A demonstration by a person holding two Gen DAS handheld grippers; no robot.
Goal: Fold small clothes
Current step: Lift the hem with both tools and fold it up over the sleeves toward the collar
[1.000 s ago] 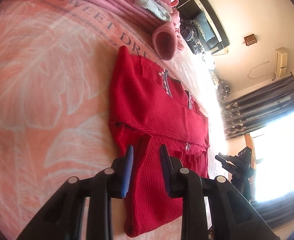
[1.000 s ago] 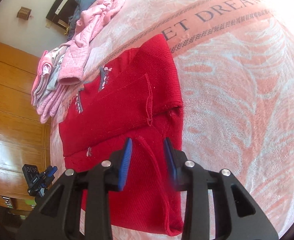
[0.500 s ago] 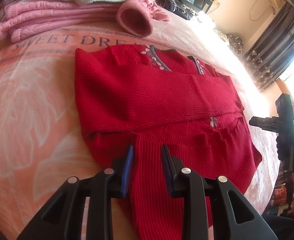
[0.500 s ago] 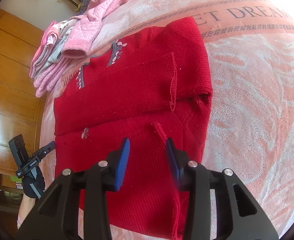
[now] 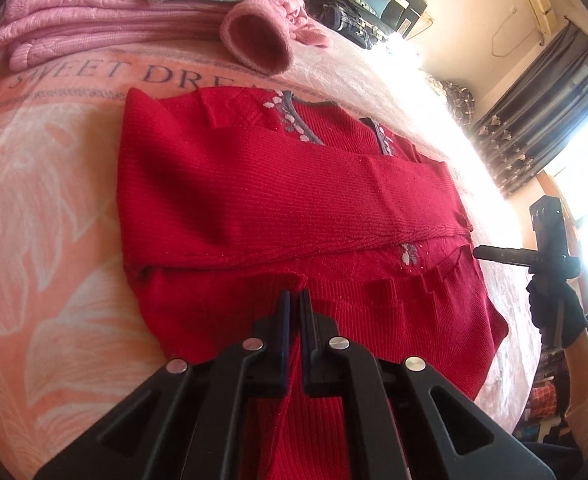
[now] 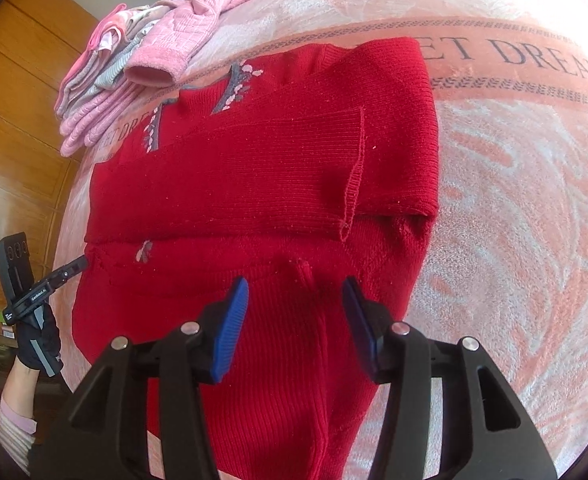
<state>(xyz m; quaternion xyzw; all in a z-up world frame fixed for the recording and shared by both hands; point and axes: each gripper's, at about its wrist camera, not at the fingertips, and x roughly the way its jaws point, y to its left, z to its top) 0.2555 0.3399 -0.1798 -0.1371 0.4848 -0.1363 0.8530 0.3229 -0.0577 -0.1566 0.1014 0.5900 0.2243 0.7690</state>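
- Two grippers work over a red sweater [image 5: 277, 200] spread on the pink blanket [image 5: 45, 184].
- Left gripper [image 5: 294, 300] pinches a ridge of its near hem.
- Right gripper [image 6: 296, 300], fingers spread, straddles another hem ridge just ahead.

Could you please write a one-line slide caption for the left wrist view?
Left gripper shut on the red sweater's hem, sleeves folded across, on a pink blanket.

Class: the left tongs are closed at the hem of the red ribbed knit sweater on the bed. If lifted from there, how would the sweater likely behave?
The red ribbed knit sweater would probably drape limply, since its sleeves already lie folded flat. Its coarse ribbing likely grips the left tongs rather than slipping. The folded sleeves may slide out of place.
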